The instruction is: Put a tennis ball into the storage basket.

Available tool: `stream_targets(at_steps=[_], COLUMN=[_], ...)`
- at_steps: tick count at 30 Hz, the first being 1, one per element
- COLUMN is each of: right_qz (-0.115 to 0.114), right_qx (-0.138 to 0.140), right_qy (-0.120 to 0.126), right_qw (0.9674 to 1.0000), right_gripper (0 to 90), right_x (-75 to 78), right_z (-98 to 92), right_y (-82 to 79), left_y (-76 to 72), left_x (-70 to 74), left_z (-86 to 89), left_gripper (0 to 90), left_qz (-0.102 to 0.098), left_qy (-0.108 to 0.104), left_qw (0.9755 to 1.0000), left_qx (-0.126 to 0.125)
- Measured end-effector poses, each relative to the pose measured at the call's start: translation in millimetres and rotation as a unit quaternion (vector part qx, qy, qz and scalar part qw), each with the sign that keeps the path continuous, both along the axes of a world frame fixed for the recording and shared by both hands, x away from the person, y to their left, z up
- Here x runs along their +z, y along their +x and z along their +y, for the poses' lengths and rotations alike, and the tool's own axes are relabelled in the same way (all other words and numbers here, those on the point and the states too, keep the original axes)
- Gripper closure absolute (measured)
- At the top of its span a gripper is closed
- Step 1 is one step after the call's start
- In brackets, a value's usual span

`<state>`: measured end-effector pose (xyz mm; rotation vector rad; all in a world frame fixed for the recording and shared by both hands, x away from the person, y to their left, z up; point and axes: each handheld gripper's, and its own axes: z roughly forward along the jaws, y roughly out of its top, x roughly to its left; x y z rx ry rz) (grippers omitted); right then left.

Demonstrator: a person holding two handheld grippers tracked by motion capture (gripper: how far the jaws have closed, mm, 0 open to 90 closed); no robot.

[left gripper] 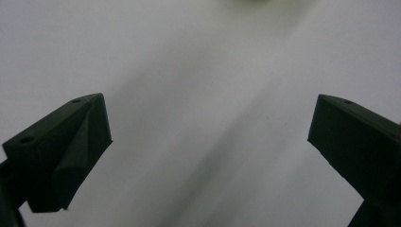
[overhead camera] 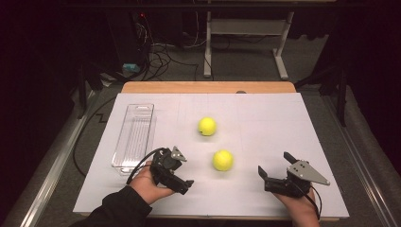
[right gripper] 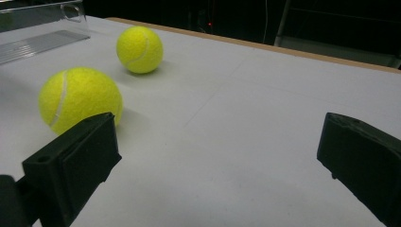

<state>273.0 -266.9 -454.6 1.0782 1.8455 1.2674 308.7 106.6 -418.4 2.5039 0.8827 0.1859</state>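
Observation:
Two yellow tennis balls lie on the white table sheet [overhead camera: 265, 118]: a far ball [overhead camera: 207, 126] near the middle and a near ball [overhead camera: 222, 160] closer to me. My left gripper [overhead camera: 184, 172] is open just left of the near ball, tilted down at the sheet. In the left gripper view its jaws [left gripper: 210, 132] stand wide over bare white surface, with a sliver of ball [left gripper: 250, 1] at the top edge. Right of the near ball, my right gripper [overhead camera: 275, 164] is open and empty. The right gripper view [right gripper: 217, 142] has the near ball [right gripper: 80, 99] beside its left jaw and the far ball [right gripper: 140, 49] beyond.
A clear plastic tray [overhead camera: 134, 137] lies lengthwise on the left part of the sheet, also visible as the tray [right gripper: 38, 42] in the right gripper view. The wooden table edge [overhead camera: 208, 87] runs along the back. Cables and a white desk frame [overhead camera: 246, 42] stand on the floor behind.

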Motion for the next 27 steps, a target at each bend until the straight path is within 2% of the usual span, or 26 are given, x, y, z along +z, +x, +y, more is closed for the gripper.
stream_targets(at_steps=[2,3,5,9,12,17,18,22,27], right_qz=[0.001,0.001,0.001,0.001,0.001,0.002,0.002,0.004,0.003], right_qx=[0.001,0.001,0.003,0.005,0.006,0.009,0.008,0.013,0.022], right_qy=[0.0,0.001,0.0,0.0,-0.001,0.0,0.0,-0.002,-0.001], right_qw=[1.0,1.0,1.0,1.0,1.0,1.0,1.0,0.9999,0.9998], right_gripper=[0.0,0.0,0.0,0.0,0.0,0.0,0.0,0.0,0.0], right_x=[0.1,0.1,0.1,-0.1,-0.3,-0.2,-0.4,-1.4,-1.9], right_z=[0.7,1.0,1.3,1.7,2.4,3.9,4.2,6.7,11.7], right_y=[-0.2,-0.3,-0.3,-0.4,-0.5,-1.0,-1.0,-0.8,-0.5], left_y=[2.0,2.0,3.6,5.3,7.5,11.4,13.2,17.1,19.8], left_x=[0.5,0.5,2.4,5.6,7.8,8.9,9.1,9.3,7.8], left_z=[-2.4,-2.4,-5.4,-8.8,-11.0,-13.8,-14.5,-18.6,-20.3], left_gripper=[1.0,1.0,1.0,0.9,0.9,0.9,0.9,0.9,0.7], left_qz=[0.011,0.011,0.02,0.038,0.058,0.069,0.077,0.074,0.079], left_qy=[0.015,0.015,0.037,0.058,0.061,0.073,0.073,0.078,0.079], left_qw=[0.9998,0.9998,0.999,0.9974,0.9962,0.9946,0.994,0.9939,0.9935], left_qx=[-0.006,-0.006,-0.013,-0.021,-0.022,-0.025,-0.025,-0.026,-0.024])
